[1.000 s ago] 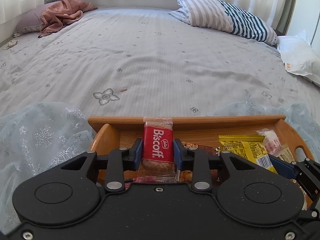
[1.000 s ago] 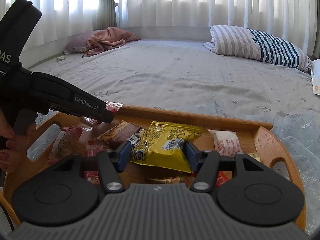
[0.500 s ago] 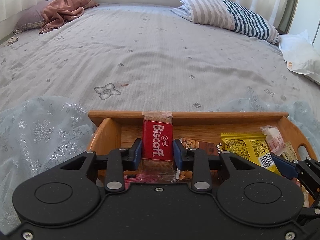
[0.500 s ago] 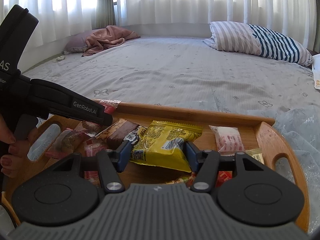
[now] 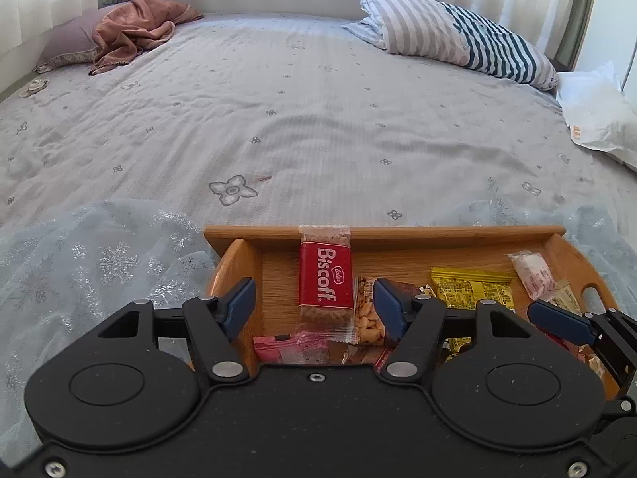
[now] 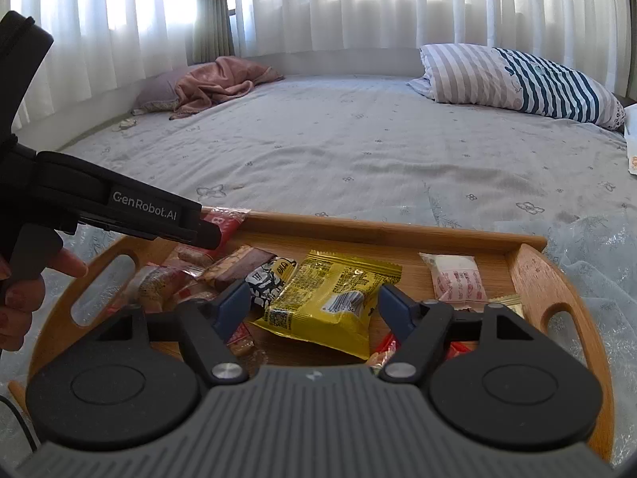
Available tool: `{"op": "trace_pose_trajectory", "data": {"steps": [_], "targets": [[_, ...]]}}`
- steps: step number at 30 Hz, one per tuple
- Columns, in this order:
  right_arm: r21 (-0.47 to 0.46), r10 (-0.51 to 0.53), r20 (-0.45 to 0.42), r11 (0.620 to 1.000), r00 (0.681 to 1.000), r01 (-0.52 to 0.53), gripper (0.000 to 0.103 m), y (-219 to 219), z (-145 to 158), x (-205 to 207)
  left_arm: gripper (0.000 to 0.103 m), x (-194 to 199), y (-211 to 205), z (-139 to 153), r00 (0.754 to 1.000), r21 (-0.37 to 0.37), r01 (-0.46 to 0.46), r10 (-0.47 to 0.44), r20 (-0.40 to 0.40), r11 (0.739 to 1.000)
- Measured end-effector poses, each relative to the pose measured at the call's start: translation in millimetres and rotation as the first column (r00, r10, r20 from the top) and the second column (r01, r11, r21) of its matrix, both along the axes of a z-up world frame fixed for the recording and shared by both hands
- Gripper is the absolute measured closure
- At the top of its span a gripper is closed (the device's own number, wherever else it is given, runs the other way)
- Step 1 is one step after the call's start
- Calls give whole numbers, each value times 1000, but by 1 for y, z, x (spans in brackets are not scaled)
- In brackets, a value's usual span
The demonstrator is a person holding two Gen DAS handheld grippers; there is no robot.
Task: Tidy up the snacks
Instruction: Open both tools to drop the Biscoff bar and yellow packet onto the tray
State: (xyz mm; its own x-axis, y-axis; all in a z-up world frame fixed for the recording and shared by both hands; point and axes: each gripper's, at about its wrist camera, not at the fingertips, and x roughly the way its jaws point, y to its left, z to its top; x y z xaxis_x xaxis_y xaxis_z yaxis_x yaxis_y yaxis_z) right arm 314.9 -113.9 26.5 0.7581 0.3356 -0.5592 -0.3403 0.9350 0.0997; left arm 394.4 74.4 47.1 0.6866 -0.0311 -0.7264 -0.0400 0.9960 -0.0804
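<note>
Snacks fill a wooden tray that sits on a sparkly sheer cloth spread over the bed. Taking the tray as landmark: a red Biscoff packet leans upright against the tray's far wall near its left end, its top edge reaching over the rim. Just right of it lies a clear packet of nuts, and at the tray's near edge below it a pink wrapper.

The left gripper hangs over the tray's left end with its fingers having just been opening — they stand apart on either side of the Biscoff packet and neither pad touches it.

Toward the tray's middle rests a yellow snack bag, lying flat on the tray floor. The right gripper sits just above it, its blue fingers also just opened and clear of the bag's edges — nothing is gripped. A black-and-white wrapper lies against the bag's left side, with a brown bar beyond that. A white-and-pink packet lies near the tray's right end, close to the handle cutout.

A person's hand holds the left gripper's handle beside the tray's left end. Well beyond the tray, a striped pillow and a crumpled pink blanket lie at the far side of the bed.
</note>
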Motion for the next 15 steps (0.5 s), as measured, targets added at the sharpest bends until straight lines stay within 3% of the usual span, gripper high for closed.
{"op": "trace_pose_trajectory", "data": {"steps": [6, 15], "targets": [[0, -36, 57, 999, 998, 36, 13, -9, 20, -18, 18, -26, -3, 23, 999, 26, 14, -15, 39, 1000], [-30, -87, 116, 995, 989, 91, 0, -25, 41, -57, 5, -80, -8, 47, 997, 49, 16, -20, 75, 999]]}}
